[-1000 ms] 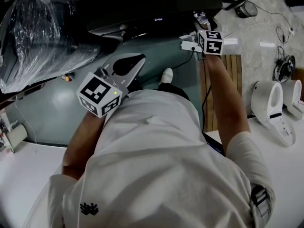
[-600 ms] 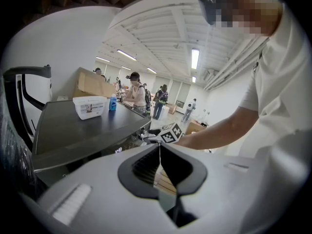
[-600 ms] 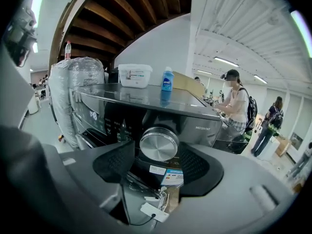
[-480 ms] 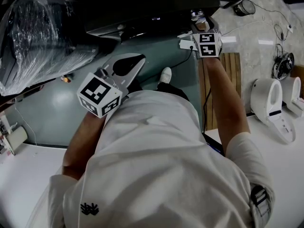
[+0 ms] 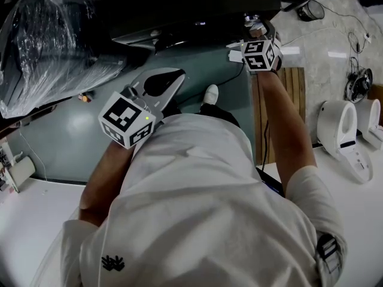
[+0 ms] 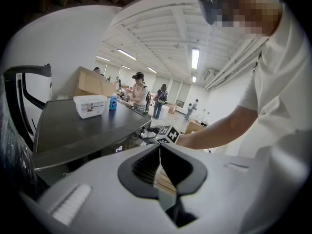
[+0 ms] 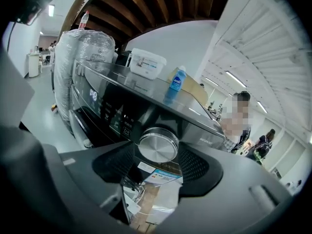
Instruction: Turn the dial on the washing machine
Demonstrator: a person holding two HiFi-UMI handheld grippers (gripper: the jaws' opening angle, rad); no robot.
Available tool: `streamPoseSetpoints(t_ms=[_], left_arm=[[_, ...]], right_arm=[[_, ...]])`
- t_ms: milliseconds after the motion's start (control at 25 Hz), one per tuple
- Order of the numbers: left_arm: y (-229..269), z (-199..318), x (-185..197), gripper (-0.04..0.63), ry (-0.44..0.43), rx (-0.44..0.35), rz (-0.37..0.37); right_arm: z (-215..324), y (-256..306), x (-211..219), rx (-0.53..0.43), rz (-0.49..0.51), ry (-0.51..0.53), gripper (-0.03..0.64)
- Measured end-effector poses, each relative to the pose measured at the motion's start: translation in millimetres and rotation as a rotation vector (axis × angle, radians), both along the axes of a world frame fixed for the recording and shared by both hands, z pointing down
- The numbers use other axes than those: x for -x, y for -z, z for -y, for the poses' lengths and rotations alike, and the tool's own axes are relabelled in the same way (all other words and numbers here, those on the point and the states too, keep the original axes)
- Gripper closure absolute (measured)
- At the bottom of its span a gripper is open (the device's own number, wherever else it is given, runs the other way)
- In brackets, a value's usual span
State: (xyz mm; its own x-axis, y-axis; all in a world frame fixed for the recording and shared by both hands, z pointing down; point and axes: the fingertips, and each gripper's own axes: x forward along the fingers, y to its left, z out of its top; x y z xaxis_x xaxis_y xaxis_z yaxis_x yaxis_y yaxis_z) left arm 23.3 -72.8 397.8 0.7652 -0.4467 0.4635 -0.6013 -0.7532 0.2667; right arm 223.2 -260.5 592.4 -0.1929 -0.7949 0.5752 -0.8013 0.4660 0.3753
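Right gripper (image 5: 256, 28): extended at 1 o'clock in the head view, up against the front of the washing machine (image 7: 105, 106). In the right gripper view the dial (image 7: 157, 147), a round brushed-metal knob, sits on the dark control panel dead centre between the jaws. The jaws are drawn in to a narrow gap and close on the dial's rim from 9 o'clock and 3 o'clock. The lit display lies at 10 o'clock from the dial.

Left gripper (image 6: 159, 152): held near my chest at 9 o'clock in the head view, well apart from the machine. Its jaws meet in a thin line with nothing between them.

On the machine's top panel I note a white tub (image 7: 147, 62) and, at 3 o'clock from it, a blue bottle (image 7: 177, 85), both upright. A bulky item wrapped in clear plastic (image 5: 54, 40) stands at 10 o'clock in the head view, beside the machine. Wooden slats (image 5: 287, 112) lie on the floor beneath my right forearm, at 6 o'clock from that gripper.
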Motion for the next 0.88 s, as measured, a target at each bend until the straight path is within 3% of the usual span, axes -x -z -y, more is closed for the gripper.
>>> streamPoseSetpoints(t_ms=[200,600,720,880], left_arm=[[0,1,4,0.538,0.010,-0.003,0.004],[1,1,2,0.538,0.000,-0.001,-0.001],[0,1,2,0.538,-0.006,-0.001,0.001],[0,1,1,0.538,-0.008,-0.002,0.002]], right_arm=[[4,1,-5,0.003,0.049,-0.052,0.362],[3,11,-13,0.079,0.396,-0.186,0.362],[3,12,-12,0.071,0.387,-0.178,0.360],[3,15,-11,0.050,0.273,-0.120,0.360]])
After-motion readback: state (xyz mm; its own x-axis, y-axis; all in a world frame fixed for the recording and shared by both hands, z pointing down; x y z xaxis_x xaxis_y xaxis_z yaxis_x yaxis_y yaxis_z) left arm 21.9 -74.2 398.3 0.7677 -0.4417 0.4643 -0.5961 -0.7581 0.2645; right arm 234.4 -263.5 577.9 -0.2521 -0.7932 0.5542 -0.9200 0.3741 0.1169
